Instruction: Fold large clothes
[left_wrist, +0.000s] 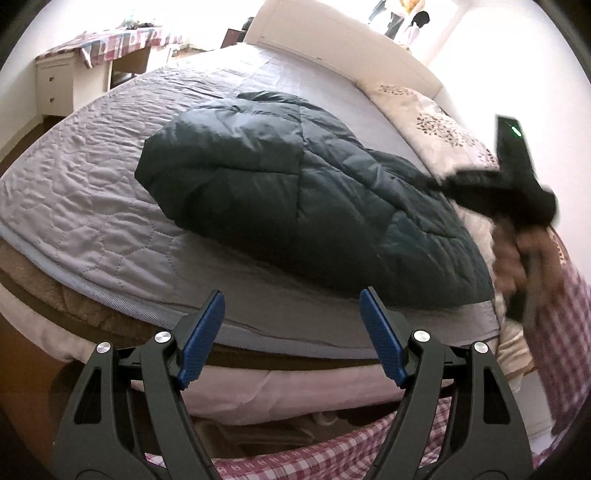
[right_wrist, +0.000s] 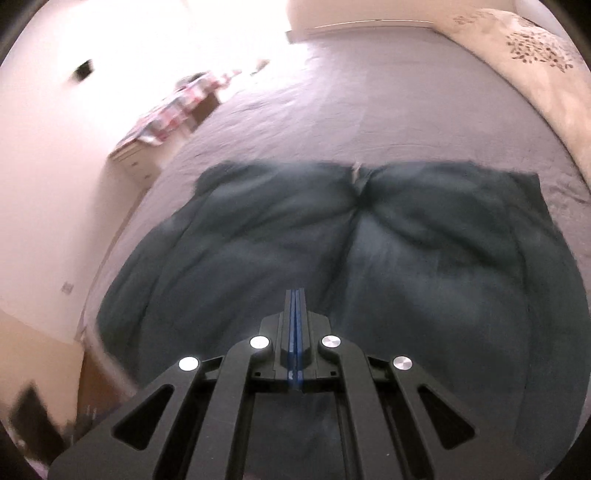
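A dark teal quilted jacket (left_wrist: 295, 192) lies bunched on the grey quilted bed cover (left_wrist: 92, 192). My left gripper (left_wrist: 291, 299) is open and empty, held off the bed's near edge, short of the jacket. My right gripper (right_wrist: 295, 295) has its blue pads pressed together with nothing seen between them, and hovers above the jacket (right_wrist: 369, 277), which is blurred in the right wrist view. In the left wrist view the right gripper (left_wrist: 454, 181) shows as a blurred black shape over the jacket's right end, held by a hand.
A white floral duvet (left_wrist: 436, 122) lies along the bed's right side, also in the right wrist view (right_wrist: 535, 74). A white headboard (left_wrist: 332, 33) stands at the far end. A desk with a checked cloth (left_wrist: 110, 40) stands left of the bed.
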